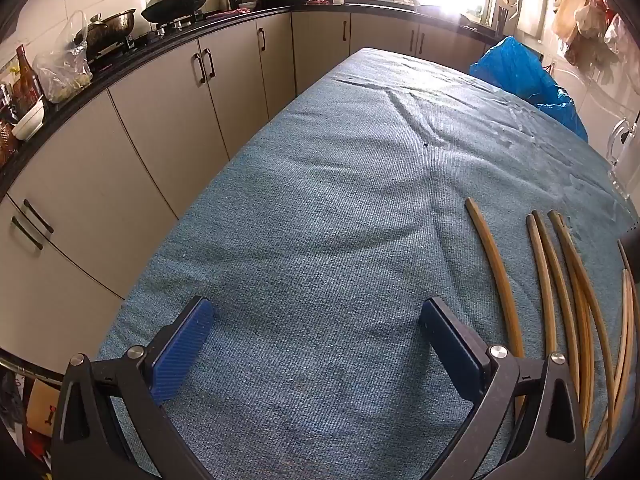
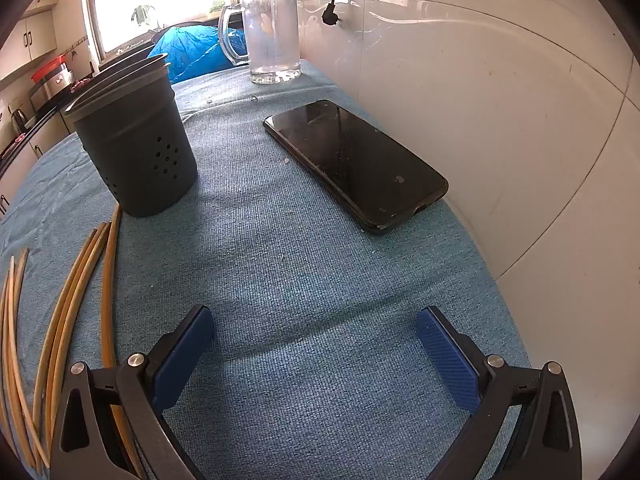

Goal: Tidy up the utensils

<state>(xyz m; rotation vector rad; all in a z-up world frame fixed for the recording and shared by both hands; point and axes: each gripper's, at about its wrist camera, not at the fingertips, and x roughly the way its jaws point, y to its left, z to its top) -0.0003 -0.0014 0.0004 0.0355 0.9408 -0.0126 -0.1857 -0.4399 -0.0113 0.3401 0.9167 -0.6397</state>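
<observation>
A table covered with a blue cloth (image 1: 320,200) fills both views. The left gripper (image 1: 316,344) hangs over bare cloth, its blue-padded jaws spread wide with nothing between them. Just to its right lie the chopsticks (image 1: 560,280), loose and roughly side by side (about seven, some overlapping). The right gripper (image 2: 314,348) is also spread wide and empty above the cloth, with the chopsticks to its left. Beyond them stands a dark holder (image 2: 136,156), upright, holes in its wall. A black phone (image 2: 356,160) lies flat near the white wall, and a glass mug (image 2: 272,36) stands farther back.
</observation>
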